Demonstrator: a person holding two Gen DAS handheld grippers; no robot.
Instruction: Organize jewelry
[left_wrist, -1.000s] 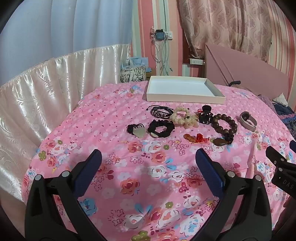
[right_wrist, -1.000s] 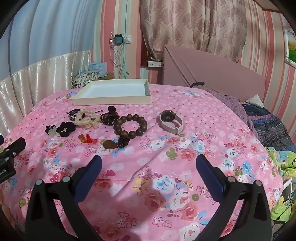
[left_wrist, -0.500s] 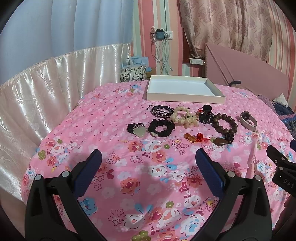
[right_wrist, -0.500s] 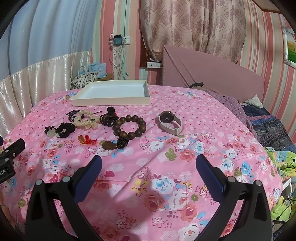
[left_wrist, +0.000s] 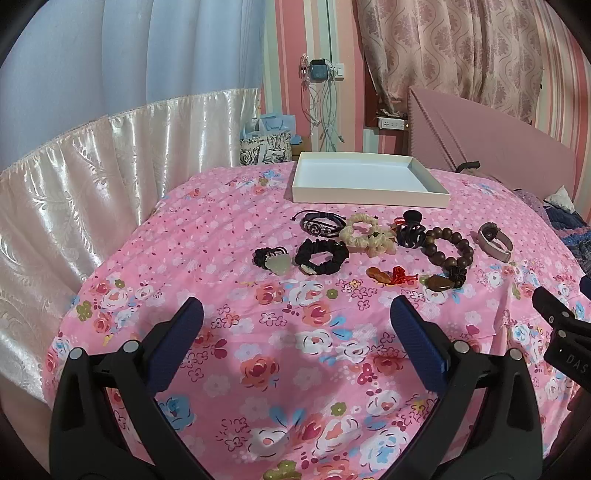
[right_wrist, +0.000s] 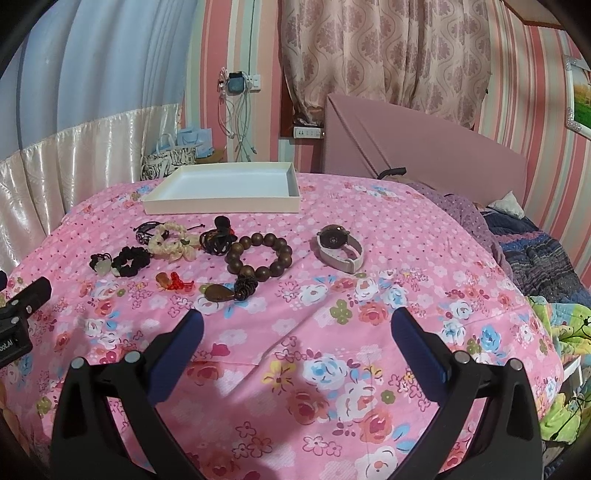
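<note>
Several pieces of jewelry lie in a row on the pink floral bedspread: a jade pendant on black cord (left_wrist: 274, 260), a black scrunchie (left_wrist: 322, 255), a cream scrunchie (left_wrist: 365, 235), a brown bead bracelet (left_wrist: 448, 252) (right_wrist: 258, 254), a red and amber charm (left_wrist: 391, 275) and a watch (right_wrist: 338, 248) (left_wrist: 495, 242). Behind them sits an empty white tray (left_wrist: 369, 193) (right_wrist: 221, 205). My left gripper (left_wrist: 295, 325) is open, near of the black scrunchie. My right gripper (right_wrist: 295, 328) is open, near of the bracelet and watch.
A satin curtain (left_wrist: 92, 177) hangs along the bed's left side. The pink headboard (right_wrist: 424, 155) and a folded dark blanket (right_wrist: 546, 258) lie at the right. A patterned gift bag (left_wrist: 266, 147) stands behind the tray, by the wall.
Both views have crept slightly toward the jewelry. Both grippers stay open and hold nothing.
</note>
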